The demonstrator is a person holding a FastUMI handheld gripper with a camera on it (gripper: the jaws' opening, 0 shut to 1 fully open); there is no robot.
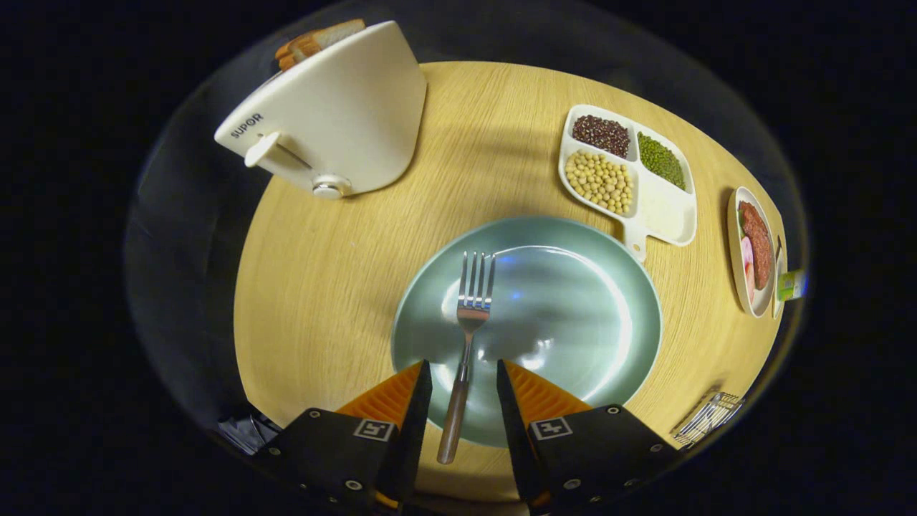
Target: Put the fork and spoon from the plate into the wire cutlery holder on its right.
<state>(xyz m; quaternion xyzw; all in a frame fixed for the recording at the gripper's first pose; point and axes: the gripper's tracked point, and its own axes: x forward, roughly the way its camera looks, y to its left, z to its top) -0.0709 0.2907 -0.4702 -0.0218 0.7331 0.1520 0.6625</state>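
A fork (466, 337) with a wooden handle lies on a pale green plate (573, 337), tines pointing away from me. Its handle runs back between my two fingers. My gripper (464, 376) is open, one finger on each side of the handle, neither touching it. The wire cutlery holder (706, 419) stands to the right of the plate near the table's edge, beside my right finger.
A white toaster (337, 122) with bread slices stands beyond the plate to the left. A divided white tray (655, 211) with beans sits beyond the plate to the right. A small dish (752, 251) of food lies farther right on the round wooden table (322, 287).
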